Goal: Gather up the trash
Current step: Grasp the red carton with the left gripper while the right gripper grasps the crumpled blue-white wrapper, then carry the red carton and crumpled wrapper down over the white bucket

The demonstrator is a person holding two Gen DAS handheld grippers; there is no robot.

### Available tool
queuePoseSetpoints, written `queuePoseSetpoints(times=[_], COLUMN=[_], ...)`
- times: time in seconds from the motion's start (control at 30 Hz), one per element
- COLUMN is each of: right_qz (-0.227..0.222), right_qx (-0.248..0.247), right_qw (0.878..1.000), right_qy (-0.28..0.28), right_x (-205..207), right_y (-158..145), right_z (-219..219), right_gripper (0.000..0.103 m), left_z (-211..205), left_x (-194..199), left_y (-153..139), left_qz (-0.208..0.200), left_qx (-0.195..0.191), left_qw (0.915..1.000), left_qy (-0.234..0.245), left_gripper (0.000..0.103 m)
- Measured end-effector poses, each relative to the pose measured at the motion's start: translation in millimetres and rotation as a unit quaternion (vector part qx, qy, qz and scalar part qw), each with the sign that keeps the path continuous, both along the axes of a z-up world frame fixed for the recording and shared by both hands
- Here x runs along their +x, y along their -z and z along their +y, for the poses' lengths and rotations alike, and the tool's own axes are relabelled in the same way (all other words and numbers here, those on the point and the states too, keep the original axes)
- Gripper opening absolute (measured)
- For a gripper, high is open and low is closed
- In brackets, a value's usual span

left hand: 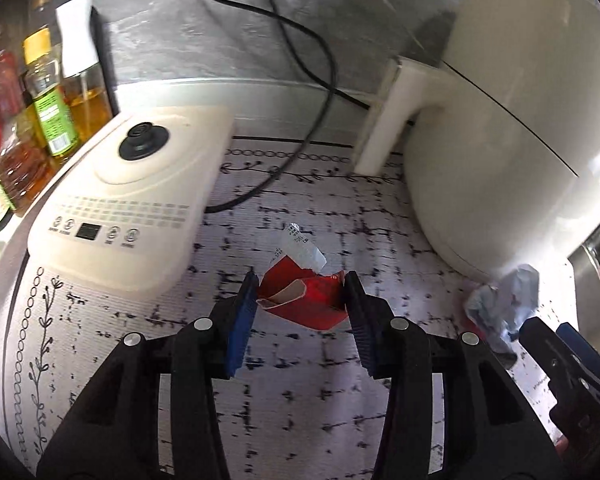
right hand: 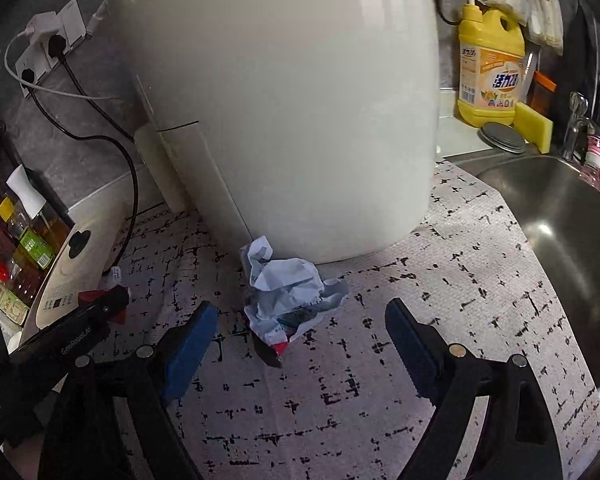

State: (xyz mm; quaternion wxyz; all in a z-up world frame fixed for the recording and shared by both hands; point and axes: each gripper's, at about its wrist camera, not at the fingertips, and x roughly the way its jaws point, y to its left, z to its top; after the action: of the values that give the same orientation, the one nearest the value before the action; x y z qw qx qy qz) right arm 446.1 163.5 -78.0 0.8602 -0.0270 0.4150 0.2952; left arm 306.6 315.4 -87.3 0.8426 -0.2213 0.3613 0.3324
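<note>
Pinching the red torn packet [left hand: 304, 300] at centre frame of the left wrist view, the left gripper [left hand: 302, 304] has its blue pads against both sides of it, jaws about half closed; the packet still sits on the patterned worktop mat [left hand: 300, 420], not lifted. Left of it: cream appliance with control panel [left hand: 120, 208], oil bottles [left hand: 48, 120] at upper left of the frame. A black cable [left hand: 320, 80] trails across the mat behind.

Right wrist view: right gripper [right hand: 300, 340] wide open, holding nothing, the crumpled white paper [right hand: 284, 288] lying just ahead of its jaws and touching the base of the big white appliance [right hand: 284, 100].

Progress, judged: early. One piece gripped, one unclaimed, nothing yet deposited; no bin visible in either view.

Clearance: packet has open mat all round, easy lift. Paper is tight against the appliance wall behind, so approach from the near side only. Sink [right hand: 560, 220] rim drops away at right of the frame; bare mat between it and the paper.
</note>
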Motion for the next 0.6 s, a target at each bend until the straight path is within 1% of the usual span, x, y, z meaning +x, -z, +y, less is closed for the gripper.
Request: queuePoseSetpoints(times=[0.17, 0.23, 0.27, 0.3, 0.4, 0.6], right_qz=[0.008, 0.010, 0.011, 0.013, 0.012, 0.013], right_qx=[-0.011, -0.013, -0.018, -0.024, -0.018, -0.010], right_qw=[1.000, 1.000, 1.000, 0.999, 0.999, 1.000], right_qy=[-0.012, -0.016, -0.023, -0.031, -0.032, -0.022], right_x=[6, 8, 9, 9, 8, -4], right_y=[11, 15, 17, 19, 19, 17], right_z=[11, 15, 18, 21, 20, 9], right_gripper=[0.084, 0.072, 0.046, 0.043, 0.040, 0.038], left_z=[8, 9, 11, 12, 15, 11], left_x=[-2, -1, -1, -2, -2, -2], left_y=[3, 3, 4, 4, 5, 6], left_qz=[0.005, 0.008, 0.008, 0.009, 0.012, 0.011], left_qx=[0.003, 0.005, 0.006, 0.005, 0.004, 0.004], left_qw=[0.9999, 0.9999, 0.9999, 0.9998, 0.9998, 0.9999], left_qy=[-0.010, -0.013, -0.014, -0.015, -0.015, 0.001], left_gripper=[0.044, 0.044, 0.044, 0.044, 0.045, 0.045])
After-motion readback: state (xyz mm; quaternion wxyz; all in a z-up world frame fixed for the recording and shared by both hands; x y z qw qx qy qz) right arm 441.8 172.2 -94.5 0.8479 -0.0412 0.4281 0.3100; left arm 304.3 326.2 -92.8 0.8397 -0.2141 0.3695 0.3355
